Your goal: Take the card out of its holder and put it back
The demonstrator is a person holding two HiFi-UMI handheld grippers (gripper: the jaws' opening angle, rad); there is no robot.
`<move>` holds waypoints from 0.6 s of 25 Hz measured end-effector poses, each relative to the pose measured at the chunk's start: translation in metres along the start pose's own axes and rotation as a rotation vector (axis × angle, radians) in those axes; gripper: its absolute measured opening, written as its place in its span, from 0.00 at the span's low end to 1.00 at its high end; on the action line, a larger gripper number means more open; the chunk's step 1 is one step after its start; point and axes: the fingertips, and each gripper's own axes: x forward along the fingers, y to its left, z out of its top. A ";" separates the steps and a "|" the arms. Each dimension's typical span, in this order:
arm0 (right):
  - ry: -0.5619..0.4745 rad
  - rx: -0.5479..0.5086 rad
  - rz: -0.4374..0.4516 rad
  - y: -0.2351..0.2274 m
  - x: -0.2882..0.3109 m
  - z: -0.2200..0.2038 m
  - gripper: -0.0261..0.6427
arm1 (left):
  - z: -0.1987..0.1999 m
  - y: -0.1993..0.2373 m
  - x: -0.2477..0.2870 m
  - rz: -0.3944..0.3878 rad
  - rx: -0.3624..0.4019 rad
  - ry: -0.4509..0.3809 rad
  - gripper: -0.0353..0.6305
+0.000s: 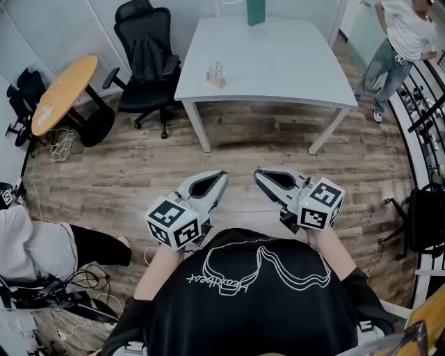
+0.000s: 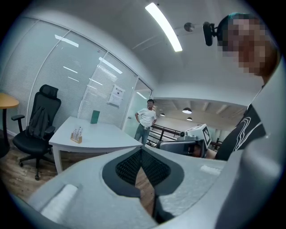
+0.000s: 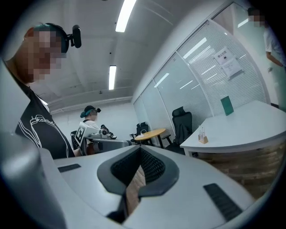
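A small wooden holder (image 1: pixel 216 75) with thin upright cards in it stands near the front left corner of the white table (image 1: pixel 278 62). It also shows far off as the holder (image 2: pixel 77 135) in the left gripper view and the holder (image 3: pixel 203 137) in the right gripper view. Both grippers hang in front of the person's chest over the wood floor, well short of the table. My left gripper (image 1: pixel 222 174) is shut with nothing in it, its tips meeting (image 2: pixel 141 149). My right gripper (image 1: pixel 256 172) is shut and empty too (image 3: pixel 140 148).
A green box (image 1: pixel 255 12) stands at the table's far edge. A black office chair (image 1: pixel 142 55) and a round wooden table (image 1: pixel 64 92) are to the left. One person (image 1: pixel 400 49) stands at the far right by a railing; another sits low at the left (image 1: pixel 42 250) among cables.
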 end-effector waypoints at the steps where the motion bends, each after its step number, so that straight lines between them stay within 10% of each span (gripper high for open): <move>1: 0.002 0.000 0.006 0.002 0.000 0.000 0.05 | 0.000 -0.002 -0.001 -0.001 0.001 0.000 0.07; 15: -0.090 0.166 0.022 -0.022 0.018 -0.001 0.05 | -0.002 0.027 -0.006 0.037 -0.026 -0.011 0.07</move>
